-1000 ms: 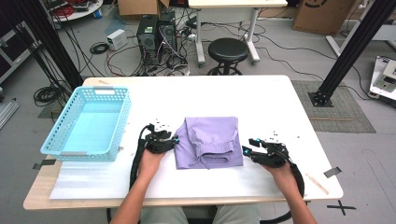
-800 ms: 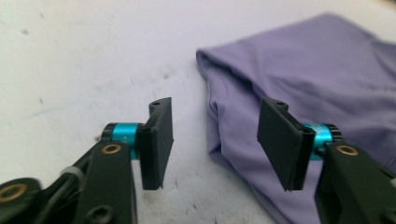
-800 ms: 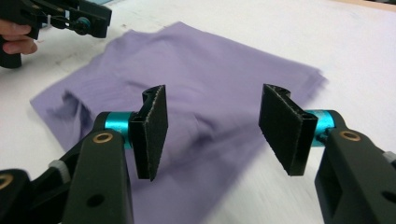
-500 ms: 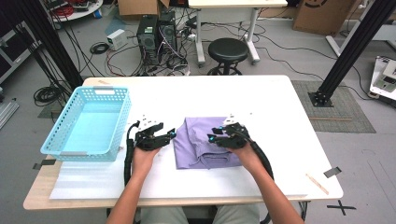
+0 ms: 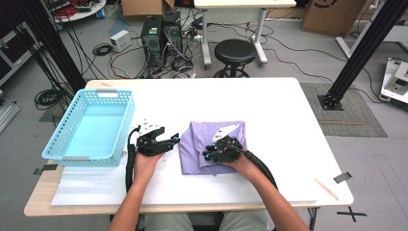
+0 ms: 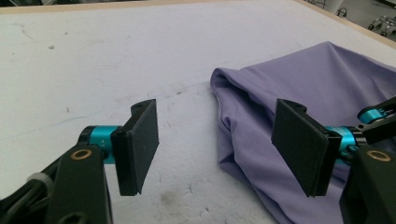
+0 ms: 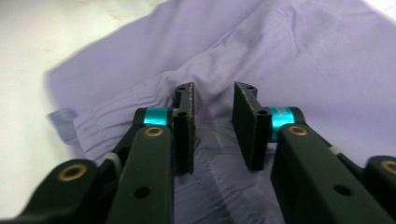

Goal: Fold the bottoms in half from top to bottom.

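Lying folded on the white surface (image 5: 288,120), the purple garment (image 5: 211,137) sits directly under the right claw (image 5: 209,155), which hovers over its near left part. In the right gripper view that claw's jaws stand a narrow gap apart, having closed earlier in the last second, with a ridge of cloth seen in the gap beyond the tips; whether the pads (image 7: 246,123) press on the fabric cannot be told. The left claw (image 5: 168,139) rests just beside the garment's left edge, its jaws spread wide and just now opening. Between them lie bare surface and the garment's folded edge, not pinched. A light blue basket (image 5: 62,149) stands well to the left claw's outer side.
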